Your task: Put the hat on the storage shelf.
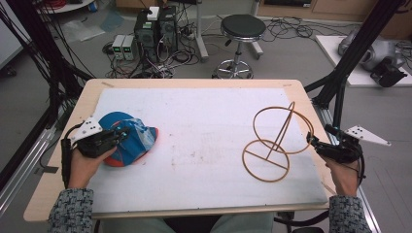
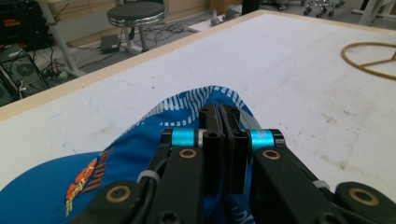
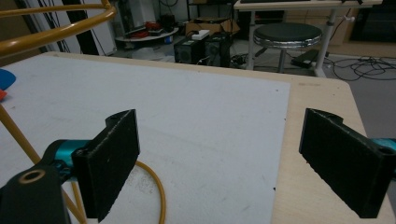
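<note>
Two tongs work over a tabletop (image 1: 63, 160) covered by a white mat (image 1: 204, 145). At the left side of the mat lies a blue cap (image 1: 133, 138) with white stripes and orange lettering. The left tongs (image 1: 120, 135) are clamped together on a fold of its fabric, as the left gripper view shows, with the jaws pressed flat against each other. Well apart, on the right side of the mat, stands a yellow wire stand (image 1: 277, 141) of two hoops joined by a slanted rod. The right tongs (image 1: 311, 141) sit just beside it, jaws spread wide with nothing between them. Beyond the tabletop, a black stool (image 1: 242, 29) stands on the floor among cables.
</note>
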Demonstrator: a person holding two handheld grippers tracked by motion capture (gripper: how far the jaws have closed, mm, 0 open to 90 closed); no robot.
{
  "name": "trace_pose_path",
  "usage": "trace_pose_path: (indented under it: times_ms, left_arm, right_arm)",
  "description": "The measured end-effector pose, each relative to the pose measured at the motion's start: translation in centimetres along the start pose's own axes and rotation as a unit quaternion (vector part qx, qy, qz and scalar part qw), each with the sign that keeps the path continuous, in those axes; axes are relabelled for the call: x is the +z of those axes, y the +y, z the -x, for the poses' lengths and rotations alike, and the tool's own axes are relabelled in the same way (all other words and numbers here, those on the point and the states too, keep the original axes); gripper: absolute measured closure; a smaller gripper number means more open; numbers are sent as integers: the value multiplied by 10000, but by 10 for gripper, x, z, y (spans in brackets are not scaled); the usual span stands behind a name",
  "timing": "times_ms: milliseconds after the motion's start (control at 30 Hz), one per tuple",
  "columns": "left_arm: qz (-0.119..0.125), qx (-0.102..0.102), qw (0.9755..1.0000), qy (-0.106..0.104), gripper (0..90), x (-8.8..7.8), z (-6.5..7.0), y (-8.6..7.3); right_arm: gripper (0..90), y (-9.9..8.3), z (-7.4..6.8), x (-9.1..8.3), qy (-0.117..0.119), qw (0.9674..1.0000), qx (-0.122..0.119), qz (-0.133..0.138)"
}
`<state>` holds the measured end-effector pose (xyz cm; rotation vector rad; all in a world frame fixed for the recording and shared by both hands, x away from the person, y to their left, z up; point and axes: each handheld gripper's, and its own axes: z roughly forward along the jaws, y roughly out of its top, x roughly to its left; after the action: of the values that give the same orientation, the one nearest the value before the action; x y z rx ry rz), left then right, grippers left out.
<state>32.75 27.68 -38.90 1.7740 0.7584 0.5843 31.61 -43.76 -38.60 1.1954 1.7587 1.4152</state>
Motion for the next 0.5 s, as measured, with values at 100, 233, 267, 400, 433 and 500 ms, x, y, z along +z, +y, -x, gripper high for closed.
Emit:
trace_pose_path:
  times_ms: [100, 233, 267, 400, 433, 500]
  left_arm:
    - [29, -29, 10000, 24, 880, 0, -1, 4]
    - [97, -133, 9998, 59, 880, 1, -5, 15]
    - [97, -133, 9998, 59, 880, 1, -5, 15]
    - [154, -219, 9995, 149, 880, 2, -11, 31]
    - [191, -237, 9994, 166, 880, 2, -11, 35]
    - [283, -278, 9990, 199, 880, 1, -14, 43]
  right_arm:
    - [114, 0, 0, 0, 5, 10000, -1, 14]
    - [114, 0, 1, 0, 16, 10000, 39, 21]
    - [114, 0, 1, 0, 21, 10000, 65, 45]
    - [114, 0, 2, -1, 26, 9999, 114, 77]
    - [114, 0, 2, -1, 29, 9999, 94, 93]
    - [114, 1, 3, -1, 27, 9999, 104, 108]
